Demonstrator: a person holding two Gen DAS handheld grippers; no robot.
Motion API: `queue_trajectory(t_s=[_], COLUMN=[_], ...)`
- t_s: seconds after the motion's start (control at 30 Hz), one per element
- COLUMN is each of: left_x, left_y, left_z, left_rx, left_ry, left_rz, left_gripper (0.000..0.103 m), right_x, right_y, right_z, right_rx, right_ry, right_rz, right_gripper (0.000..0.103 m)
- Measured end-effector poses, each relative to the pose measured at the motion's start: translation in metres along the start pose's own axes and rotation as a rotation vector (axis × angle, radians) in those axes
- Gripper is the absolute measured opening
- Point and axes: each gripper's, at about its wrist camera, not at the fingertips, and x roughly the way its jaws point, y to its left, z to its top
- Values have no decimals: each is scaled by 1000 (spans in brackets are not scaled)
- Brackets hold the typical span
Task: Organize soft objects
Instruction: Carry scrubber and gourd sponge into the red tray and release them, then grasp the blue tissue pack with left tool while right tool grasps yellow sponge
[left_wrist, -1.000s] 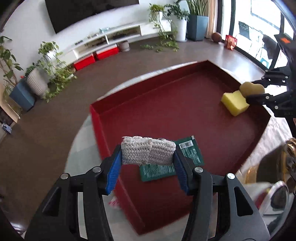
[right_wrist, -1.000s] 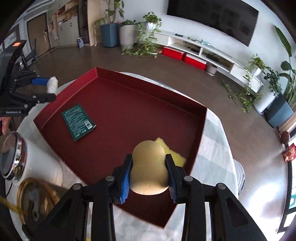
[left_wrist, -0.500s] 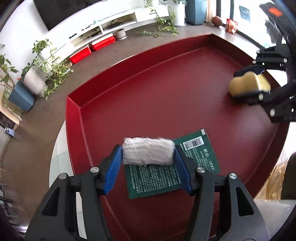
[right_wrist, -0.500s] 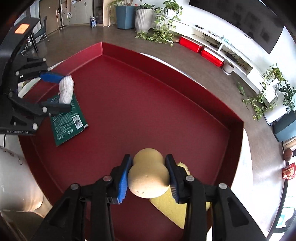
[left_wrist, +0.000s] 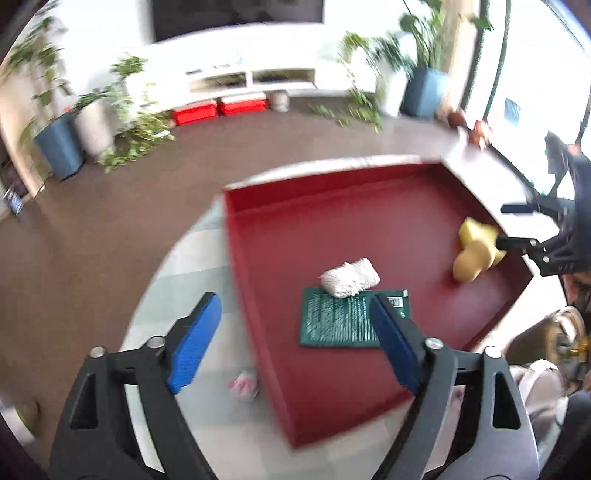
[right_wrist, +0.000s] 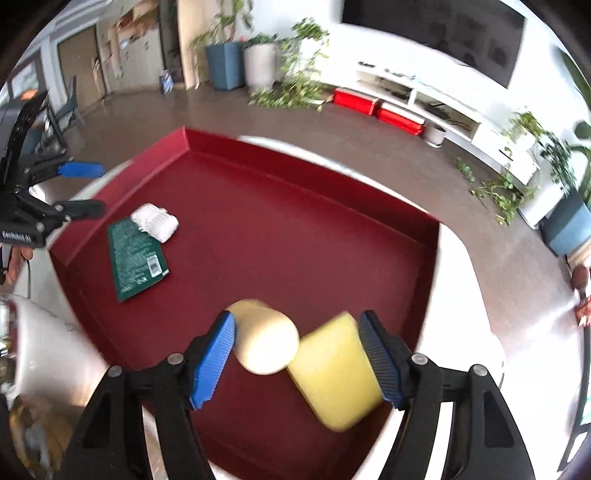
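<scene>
My left gripper (left_wrist: 293, 334) has just been opening and its jaws stand wide apart with nothing between them; the white knit roll (left_wrist: 350, 277) lies in the red tray (left_wrist: 258, 295), resting on the far edge of the green packet (left_wrist: 343, 321), clear of my pads. Further right, my right gripper (right_wrist: 301, 354) has likewise just been opening, jaws apart: the tan sponge (right_wrist: 264, 339) sits on the tray floor just beside the left pad, and the yellow sponge (right_wrist: 336, 373) lies against the right pad, touching the tan one. Both views blurred; whether the pads touch the sponges I cannot tell.
</scene>
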Motion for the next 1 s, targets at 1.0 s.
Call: queue_trajectory(t_s=[1.0], left_x=[-126], left_y=[-138], left_z=[-195], left_rx=[35], left_ry=[-10], left_rz=[49], left_gripper=[87], right_x=[-142], right_y=[173], right_z=[-214], right_rx=[265], right_ry=[-35], right_rz=[50], right_gripper=[84])
